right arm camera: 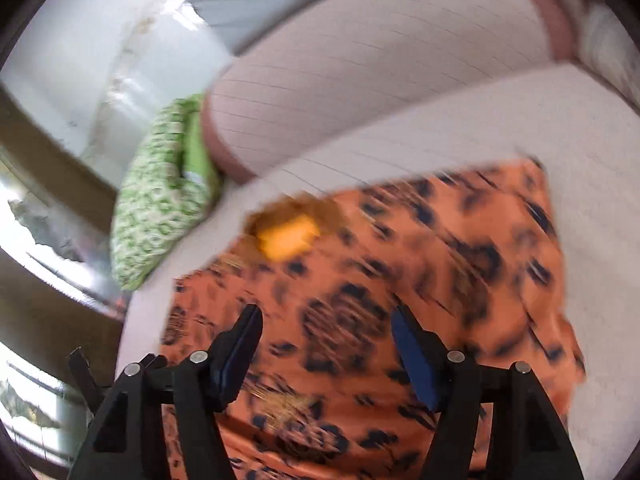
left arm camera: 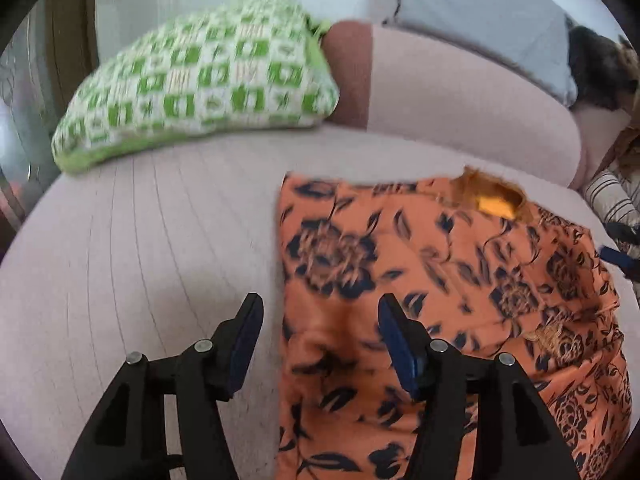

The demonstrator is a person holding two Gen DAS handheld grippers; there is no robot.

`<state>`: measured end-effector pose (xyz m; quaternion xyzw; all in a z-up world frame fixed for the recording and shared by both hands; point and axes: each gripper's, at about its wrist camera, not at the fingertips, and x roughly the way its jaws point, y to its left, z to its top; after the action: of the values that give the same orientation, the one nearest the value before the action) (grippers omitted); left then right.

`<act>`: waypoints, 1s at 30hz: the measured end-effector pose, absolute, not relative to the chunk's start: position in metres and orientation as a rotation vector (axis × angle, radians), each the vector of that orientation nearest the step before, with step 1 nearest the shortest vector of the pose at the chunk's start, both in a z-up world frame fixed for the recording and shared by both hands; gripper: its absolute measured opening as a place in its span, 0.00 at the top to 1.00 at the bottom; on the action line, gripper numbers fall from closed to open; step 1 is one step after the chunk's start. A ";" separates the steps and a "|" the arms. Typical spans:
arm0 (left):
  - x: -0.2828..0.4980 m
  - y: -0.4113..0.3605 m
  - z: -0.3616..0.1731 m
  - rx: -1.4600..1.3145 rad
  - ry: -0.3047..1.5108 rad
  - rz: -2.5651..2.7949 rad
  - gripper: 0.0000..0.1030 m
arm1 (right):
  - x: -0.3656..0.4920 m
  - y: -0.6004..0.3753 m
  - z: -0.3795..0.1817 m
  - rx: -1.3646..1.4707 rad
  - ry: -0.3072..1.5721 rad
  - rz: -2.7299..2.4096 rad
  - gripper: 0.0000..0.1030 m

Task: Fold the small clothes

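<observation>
On the pink sofa (left arm camera: pixel 160 240), both tools (left arm camera: pixel 320 320) (right arm camera: pixel 326 332) gape wide, empty, over the orange floral garment (left arm camera: pixel 440 280), its yellow label (left arm camera: pixel 494 206) unreadable.

place: home living room | evidence: pink sofa (left arm camera: pixel 140 240), green checked cushion (left arm camera: pixel 200 80)

Green-and-white checked cushion (left arm camera: pixel 192 80) on pale sofa (left arm camera: pixel 140 240) (grey pillow (left arm camera: pixel 480 20) behind)

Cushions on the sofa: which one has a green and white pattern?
The knitted checked cushion, left of the orange floral garment. The other cushion, behind, is plain grey.
</observation>
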<state>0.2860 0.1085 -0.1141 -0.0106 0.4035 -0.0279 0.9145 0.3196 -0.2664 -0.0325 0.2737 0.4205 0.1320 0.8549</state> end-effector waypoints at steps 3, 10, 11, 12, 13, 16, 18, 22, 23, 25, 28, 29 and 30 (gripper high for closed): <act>0.307 0.102 -0.152 0.041 1.001 -0.033 0.32 | 0.351 -0.272 -0.070 0.560 0.941 0.198 0.21; 0.284 0.117 -0.133 -0.023 0.909 -0.046 0.30 | 0.327 -0.267 -0.049 0.578 0.880 0.242 0.22; 0.282 0.119 -0.138 -0.056 0.942 -0.050 0.28 | 0.326 -0.266 -0.054 0.567 0.899 0.228 0.18; 0.283 0.122 -0.145 -0.089 0.993 -0.062 0.25 | 0.333 -0.268 -0.075 0.559 0.995 0.181 0.10; 0.284 0.123 -0.154 -0.117 1.050 -0.084 0.23 | 0.337 -0.270 -0.088 0.578 1.049 0.187 0.10; 0.273 0.120 -0.146 0.001 1.042 -0.069 0.23 | 0.323 -0.269 -0.057 0.567 1.012 0.115 0.12; 0.252 0.129 -0.124 -0.041 0.989 -0.072 0.23 | 0.298 -0.266 -0.021 0.584 0.935 0.183 0.11; 0.188 0.149 -0.085 -0.068 0.906 -0.079 0.23 | 0.196 -0.260 0.026 0.513 0.851 0.235 0.10; 0.165 0.152 -0.080 -0.052 0.908 -0.085 0.23 | 0.173 -0.263 0.027 0.506 0.858 0.226 0.10; 0.124 0.156 -0.078 -0.052 0.915 -0.116 0.23 | 0.114 -0.285 0.027 0.509 0.879 0.197 0.10; 0.076 0.164 -0.081 -0.099 0.928 -0.139 0.23 | 0.043 -0.316 0.003 0.510 0.930 0.091 0.10; 0.065 0.165 -0.082 -0.108 0.938 -0.150 0.23 | 0.027 -0.323 -0.004 0.510 0.942 0.062 0.10; 0.055 0.164 -0.085 -0.116 0.943 -0.154 0.23 | 0.007 -0.332 -0.012 0.512 0.967 0.031 0.10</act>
<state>0.0551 0.1644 -0.0846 -0.0557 0.4537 -0.0741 0.8863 0.0073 -0.3322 -0.0120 0.2433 0.4599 0.0149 0.8539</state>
